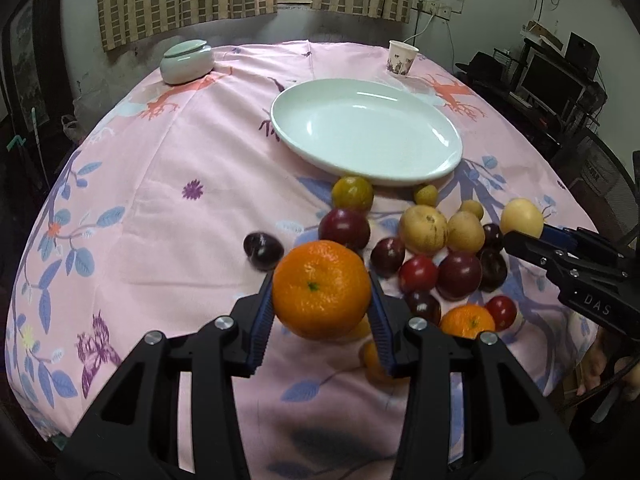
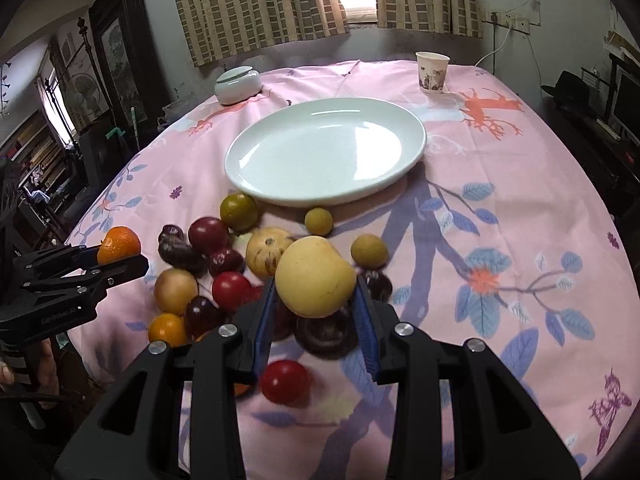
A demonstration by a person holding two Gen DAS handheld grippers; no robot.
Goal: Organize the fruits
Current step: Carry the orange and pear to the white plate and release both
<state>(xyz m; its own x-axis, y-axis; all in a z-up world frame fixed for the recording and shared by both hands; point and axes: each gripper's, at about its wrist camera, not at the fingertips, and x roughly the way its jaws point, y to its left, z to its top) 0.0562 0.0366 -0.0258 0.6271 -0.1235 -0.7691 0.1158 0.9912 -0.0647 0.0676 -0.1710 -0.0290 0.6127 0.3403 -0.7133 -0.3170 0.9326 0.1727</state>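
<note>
The orange (image 1: 321,289), round with dimpled, glossy peel and a small green stem scar facing the camera, sits pinched between the ribbed blue pads of the left gripper (image 1: 321,300), lifted clear of the cloth. The right gripper (image 2: 316,292) clamps a pale yellow fruit (image 2: 315,276), smooth, matte and slightly lopsided, its blue pads pressed on both flanks; it too hangs above the pile.

Below and between them lies the pile of fruit (image 1: 424,256) on the near part of the table: dark purple plums with a dull sheen, shiny red ones, tan speckled fruits with rough skin, small yellow-brown balls, a green-yellow citrus (image 2: 239,212) just beside the plate's near rim, and a second, smaller orange (image 1: 467,322). One dark plum (image 1: 262,250) lies a little apart to the left.

Beyond the pile stands the plate (image 2: 280,196), a wide oval of glossy white ceramic, shallow with a raised rim, nothing on it. The tablecloth (image 1: 160,200) is soft pink fabric, creased, printed with blue leaves, purple butterflies and orange branches. At the far edge sit a squat pale-green lidded jar (image 1: 186,62) and a paper cup (image 1: 401,59), well apart. Checked curtains (image 2: 256,4) hang behind.
</note>
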